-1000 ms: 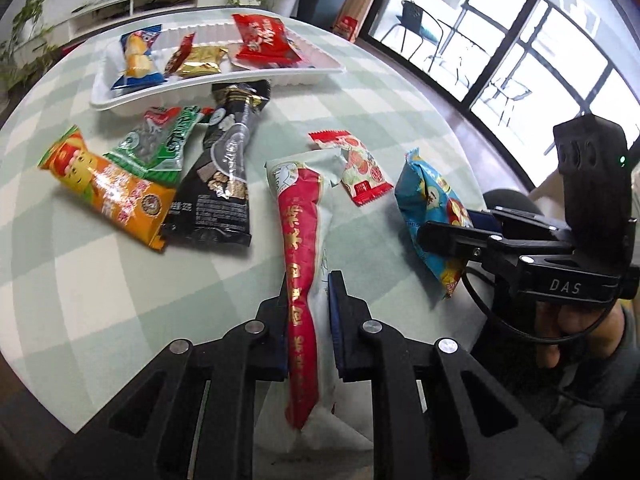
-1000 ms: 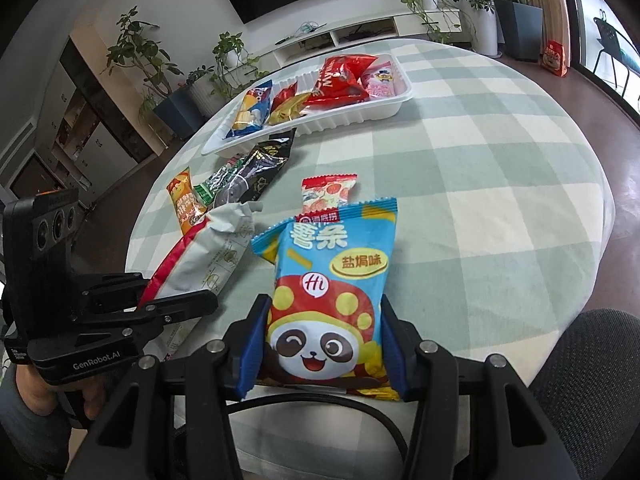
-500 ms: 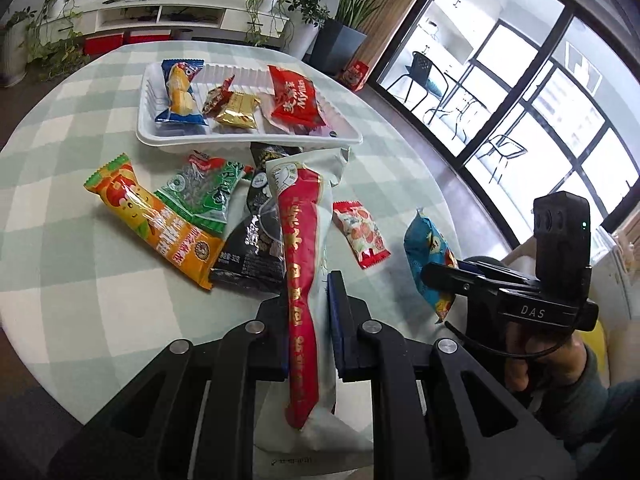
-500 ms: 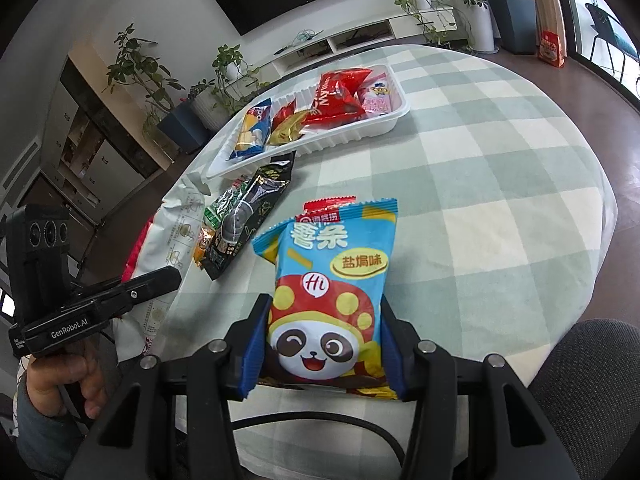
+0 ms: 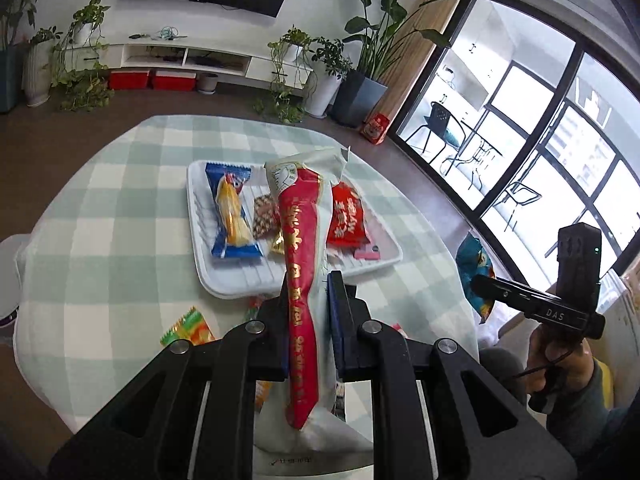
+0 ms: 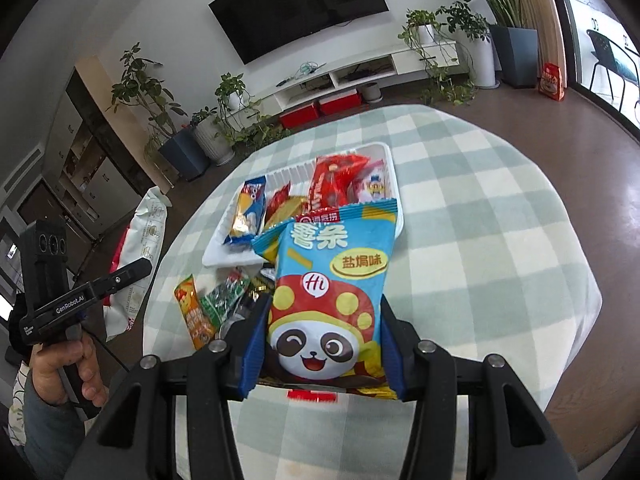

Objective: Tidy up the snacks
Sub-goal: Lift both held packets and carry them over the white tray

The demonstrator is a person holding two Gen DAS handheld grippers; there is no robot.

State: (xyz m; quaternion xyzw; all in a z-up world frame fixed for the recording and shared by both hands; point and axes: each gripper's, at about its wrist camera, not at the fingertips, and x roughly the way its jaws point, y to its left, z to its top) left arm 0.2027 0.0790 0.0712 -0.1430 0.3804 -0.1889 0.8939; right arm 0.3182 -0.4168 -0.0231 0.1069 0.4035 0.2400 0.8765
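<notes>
**Two snack packets held above the table**

The left gripper [image 5: 307, 312] was clamped on a long red-and-white packet [image 5: 304, 240], lifted in front of the white tray [image 5: 236, 284]; the right gripper [image 6: 322, 344] gripped a blue panda packet [image 6: 332, 280] by its sides, above the checked tablecloth [image 6: 480, 240]; the tray held several snacks; an orange packet [image 6: 192, 312] and a green packet [image 6: 220, 300] lay on the cloth beside the tray.

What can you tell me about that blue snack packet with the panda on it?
The blue glossy plastic snack packet has crimped ends, white characters at the top, a yellow oval label, and a winking cartoon panda under a red, yellow-spotted cap. It looks puffy and sealed. The right gripper clamps its lower part between blue-padded fingers, holding it clear of the green-and-white checked tablecloth, its top toward the white plastic tray.
</notes>
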